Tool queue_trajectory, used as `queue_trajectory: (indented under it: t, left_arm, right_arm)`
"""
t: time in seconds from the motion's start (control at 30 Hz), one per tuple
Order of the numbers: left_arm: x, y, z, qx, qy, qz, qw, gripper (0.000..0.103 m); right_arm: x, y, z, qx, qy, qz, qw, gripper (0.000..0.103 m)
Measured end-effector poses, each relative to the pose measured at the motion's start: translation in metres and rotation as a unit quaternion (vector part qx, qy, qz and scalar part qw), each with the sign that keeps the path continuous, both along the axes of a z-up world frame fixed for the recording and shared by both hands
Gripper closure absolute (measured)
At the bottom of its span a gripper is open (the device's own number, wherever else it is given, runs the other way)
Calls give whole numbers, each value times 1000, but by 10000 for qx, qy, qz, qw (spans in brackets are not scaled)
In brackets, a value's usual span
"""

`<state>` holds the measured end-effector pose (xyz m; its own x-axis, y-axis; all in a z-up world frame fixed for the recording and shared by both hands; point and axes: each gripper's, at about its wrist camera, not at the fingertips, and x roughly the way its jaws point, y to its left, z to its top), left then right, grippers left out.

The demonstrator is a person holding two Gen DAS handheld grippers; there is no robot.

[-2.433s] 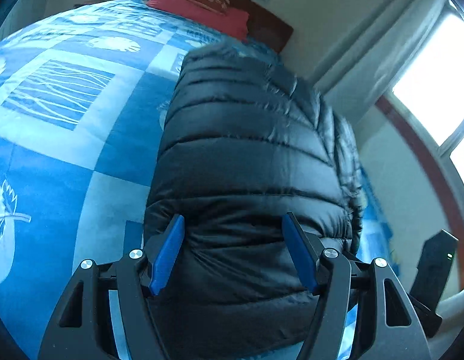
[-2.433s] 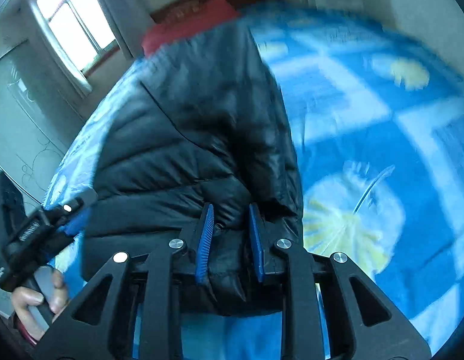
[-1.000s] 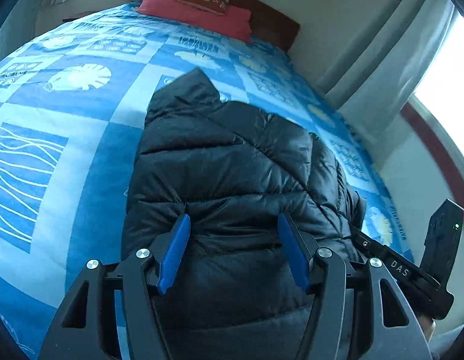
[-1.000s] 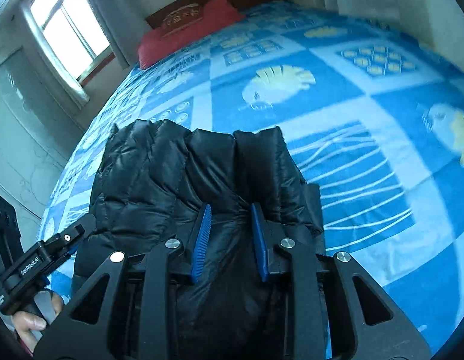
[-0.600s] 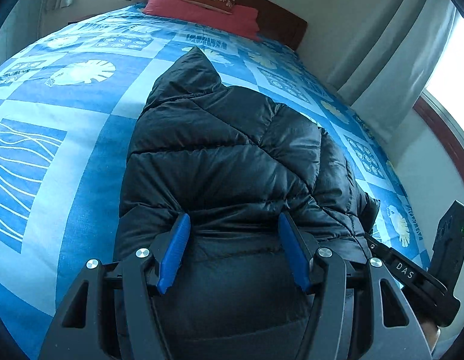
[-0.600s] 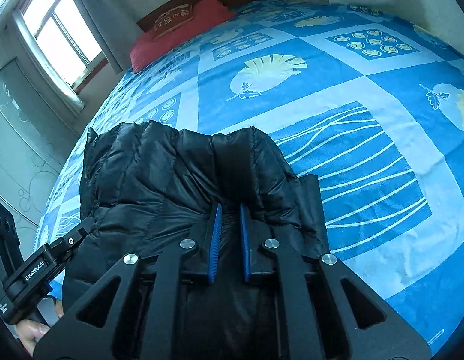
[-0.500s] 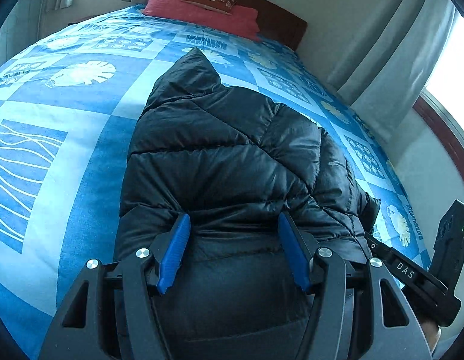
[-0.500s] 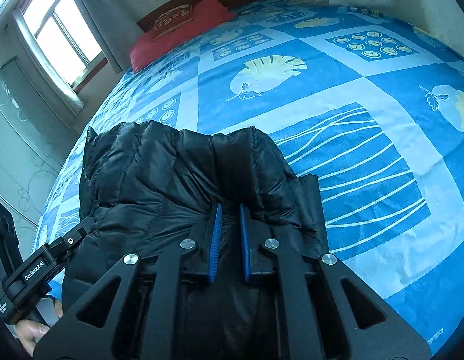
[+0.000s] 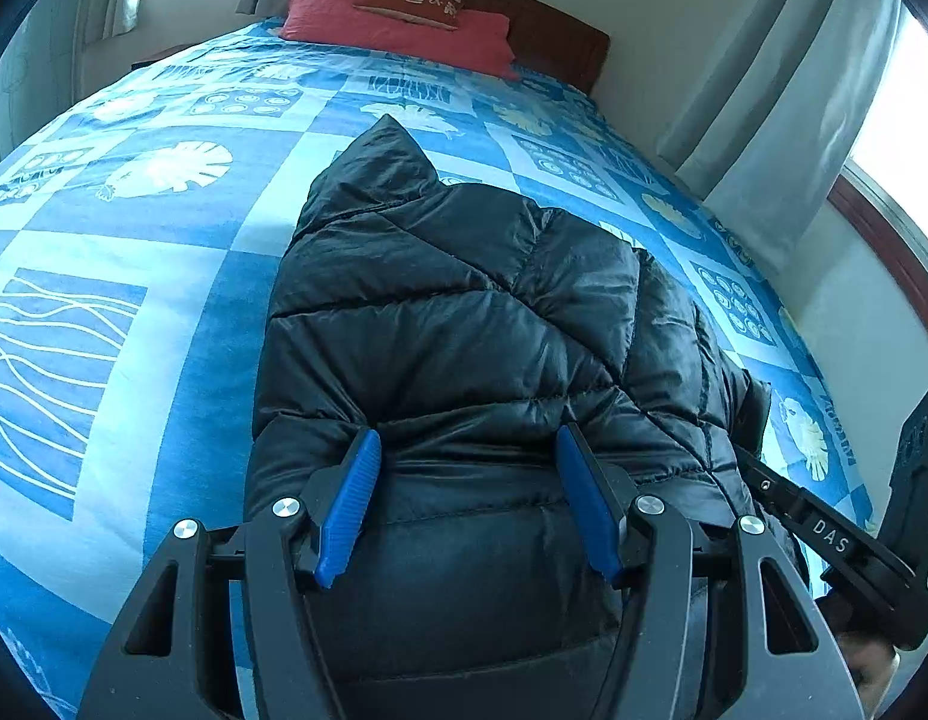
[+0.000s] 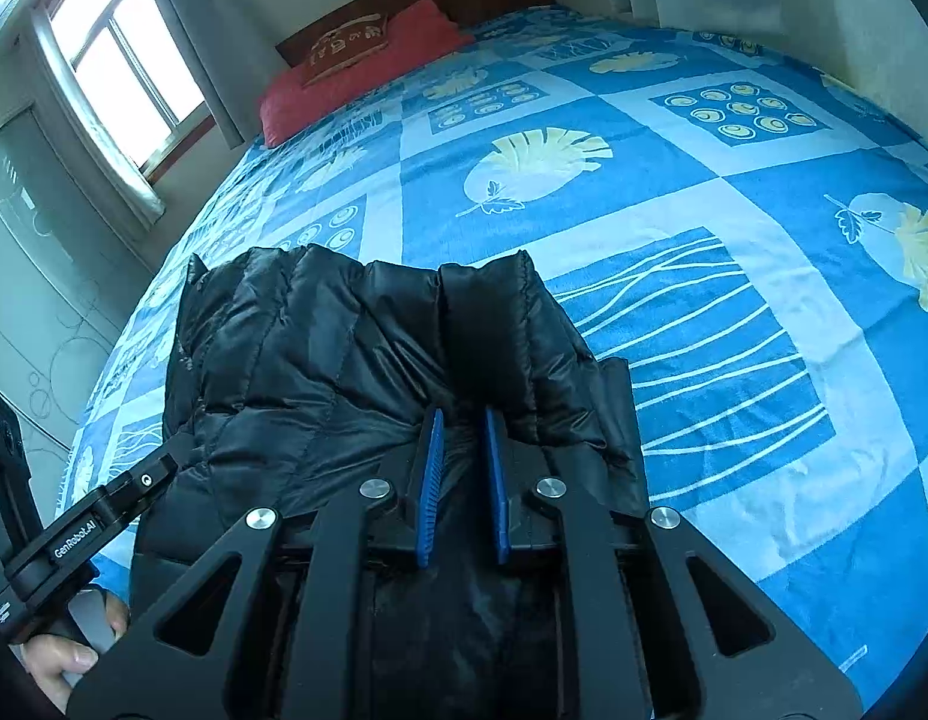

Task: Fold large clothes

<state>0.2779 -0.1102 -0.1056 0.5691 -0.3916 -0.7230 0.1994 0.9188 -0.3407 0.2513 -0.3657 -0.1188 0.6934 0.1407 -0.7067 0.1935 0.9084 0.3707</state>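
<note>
Left wrist view: black puffer jacket (image 9: 464, 330) lying folded on the blue patterned bed (image 9: 134, 228), hood peak pointing toward the red pillow (image 9: 398, 30). Left gripper (image 9: 468, 498) spread wide over the near hem, fingers (image 9: 350, 498) resting on the quilting, gripping nothing. Likely light, soft, springy and slick; best pinched at a seam or hem.

Right wrist view: same jacket (image 10: 344, 360) bunched near the bed's edge. Right gripper (image 10: 461, 480) narrow, apparently pinching a fold. Nothing obstructing on the bed (image 10: 703, 240); only the left gripper (image 10: 80, 534) close beside.
</note>
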Motion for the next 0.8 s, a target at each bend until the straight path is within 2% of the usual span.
queue_trajectory:
  t: [0.07, 0.1, 0.17, 0.23, 0.3, 0.4, 0.5, 0.67, 0.77, 0.8]
  left_arm:
    - [-2, 2, 5, -21, 20, -21, 10000, 43]
    - [-3, 5, 7, -56, 31, -24, 10000, 43]
    - [-6, 15, 13, -254, 82, 51, 9996, 42]
    - [-10, 28, 17, -509, 150, 221, 9984, 38]
    - [-16, 43, 18, -688, 204, 410, 9966, 33]
    - [-26, 69, 11, -1135, 388, 729, 9901, 28]
    - [-36, 91, -7, -1894, 780, 862, 9750, 26]
    - [-47, 107, -43, -2586, 1353, 1174, 9492, 24]
    - [-47, 109, -57, -2986, 1556, 1221, 9337, 22]
    - [-45, 108, -63, -3178, 1653, 1228, 9255, 20]
  right_arm:
    - [-6, 1, 6, 37, -67, -14, 10000, 78]
    - [-10, 1, 10, 49, -109, -26, 9999, 70]
    - [-19, 0, 19, 22, -215, -96, 9997, 60]
    - [-28, -3, 27, -31, -302, -213, 9993, 44]
    - [-41, -12, 33, 39, -386, -342, 9987, 40]
    - [-55, -27, 28, 518, -347, -414, 9972, 35]
    - [-65, -41, 12, 1183, -216, -451, 9917, 30]
    - [-68, -53, -20, 1754, 69, -480, 9833, 25]
    - [-64, -57, -39, 2094, 159, -460, 9766, 19]
    - [-63, -58, -46, 2217, 181, -445, 9739, 16]
